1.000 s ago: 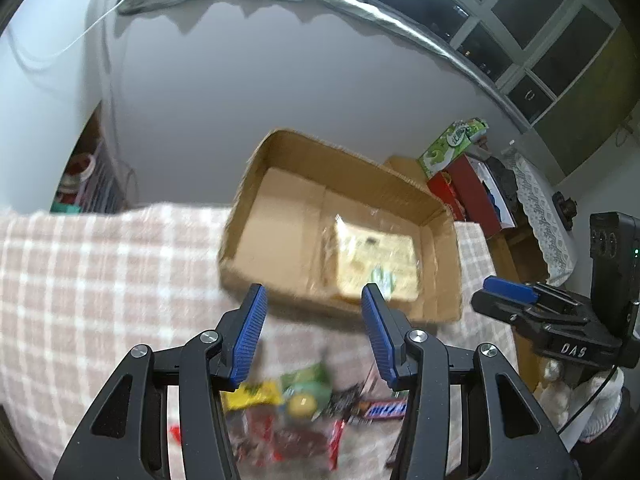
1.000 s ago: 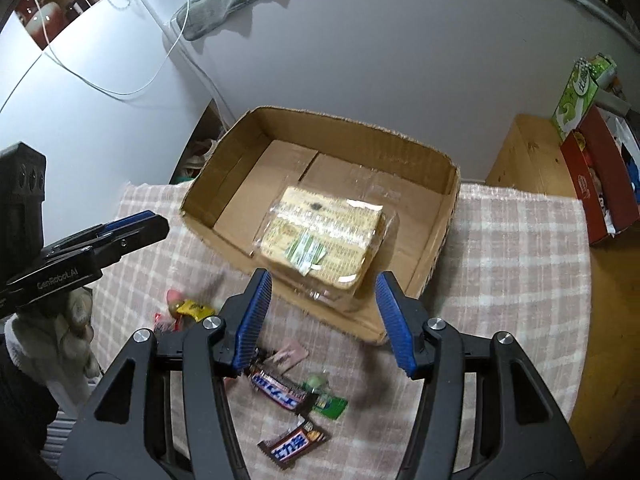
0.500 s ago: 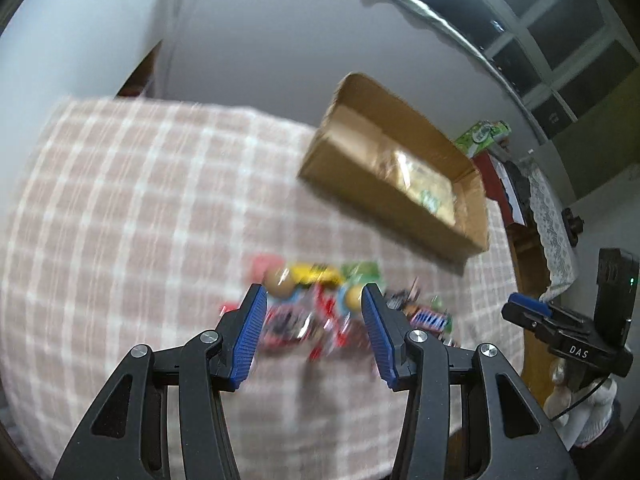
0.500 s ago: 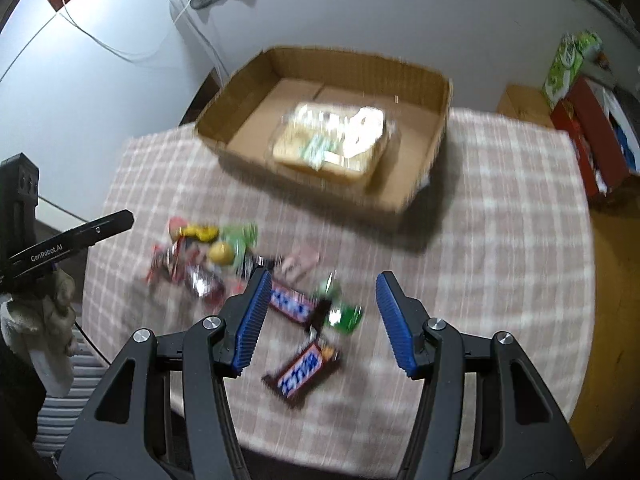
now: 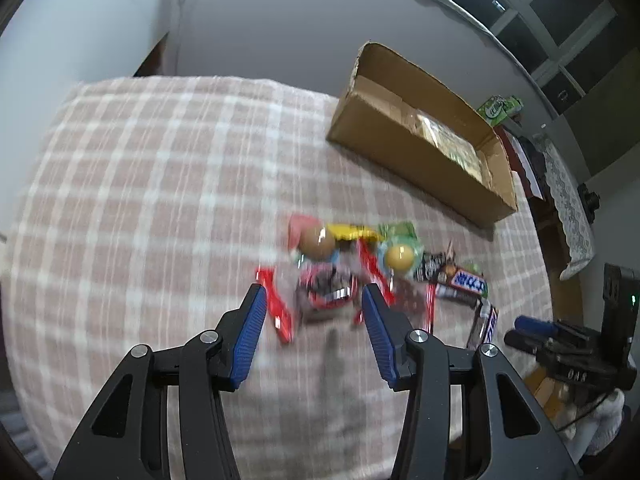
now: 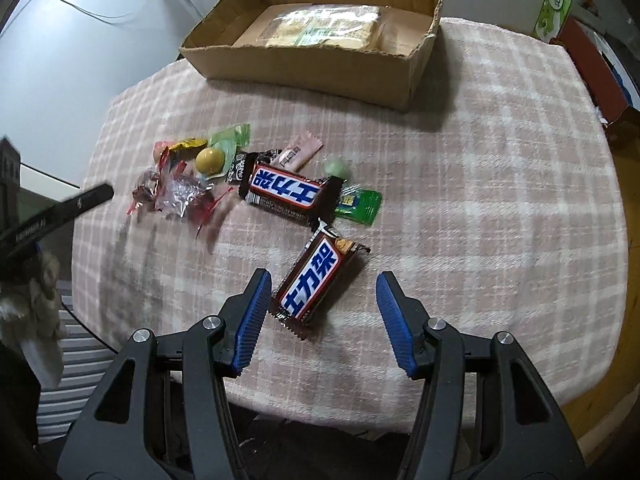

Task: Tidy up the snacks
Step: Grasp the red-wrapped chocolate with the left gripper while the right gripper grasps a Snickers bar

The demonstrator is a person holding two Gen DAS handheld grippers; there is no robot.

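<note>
My right gripper (image 6: 320,316), wide open and empty, straddled the nearer chocolate bar (image 6: 316,280), its length angled up-right.

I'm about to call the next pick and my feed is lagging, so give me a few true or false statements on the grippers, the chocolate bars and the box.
1. The right gripper is open, holding nothing. True.
2. The cardboard box is empty. False: a clear-wrapped biscuit pack lies inside it.
3. Two chocolate bars lie on the checked cloth. True: the near chocolate bar sits by the right gripper, the far chocolate bar beyond it.
4. The left gripper is shut on a sweet. False: it is open, with a red-wrapped sweet ahead of its tips.
5. The green packet is in the box. False: it lies on the cloth.
</note>
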